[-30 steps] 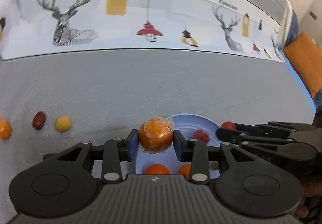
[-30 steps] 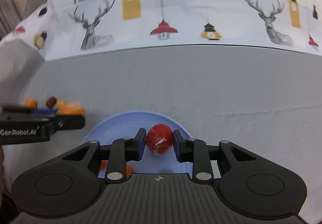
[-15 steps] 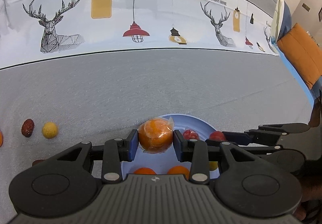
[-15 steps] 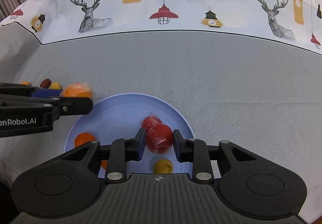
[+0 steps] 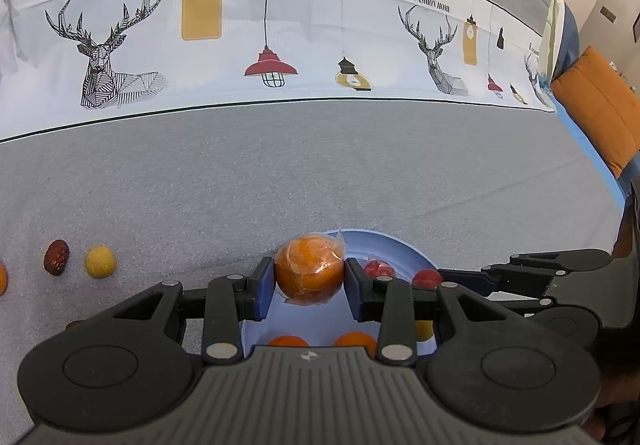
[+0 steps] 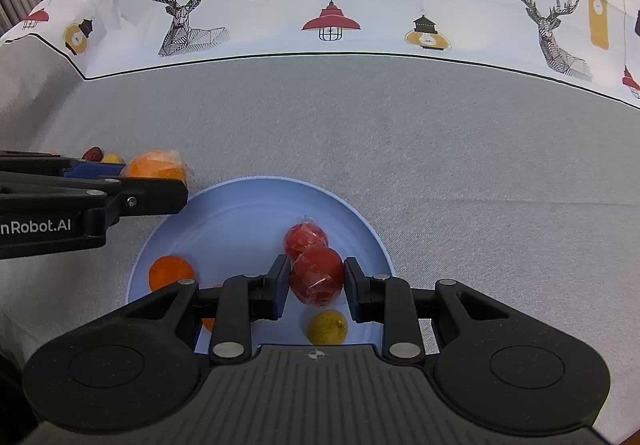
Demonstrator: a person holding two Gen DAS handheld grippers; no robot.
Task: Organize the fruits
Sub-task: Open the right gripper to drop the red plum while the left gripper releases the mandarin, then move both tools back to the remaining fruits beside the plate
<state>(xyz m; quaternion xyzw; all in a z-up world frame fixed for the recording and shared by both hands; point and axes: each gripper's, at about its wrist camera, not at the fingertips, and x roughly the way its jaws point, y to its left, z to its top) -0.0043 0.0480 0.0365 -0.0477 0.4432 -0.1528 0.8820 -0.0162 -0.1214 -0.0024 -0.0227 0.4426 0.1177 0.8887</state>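
Left wrist: the left gripper point(image 5: 309, 287) had drifted over the blue plate point(image 5: 404, 251), fingers pinching a wrapped orange point(image 5: 309, 272); a date point(image 5: 57, 257) waited aside. Right wrist: the right gripper point(image 6: 316, 287) had lowered, pinching a red fruit point(image 6: 317, 276) above another red fruit point(image 6: 305, 239), crowding the drop.

Both your cams sit right behind the fingers, looking forward and down, close over the grey table point(image 5: 320, 173) toward the deer-print cloth point(image 6: 320, 5). They share the blue plate point(image 6: 248, 213): your left view catches it from its left edge, your right view from above its near side.
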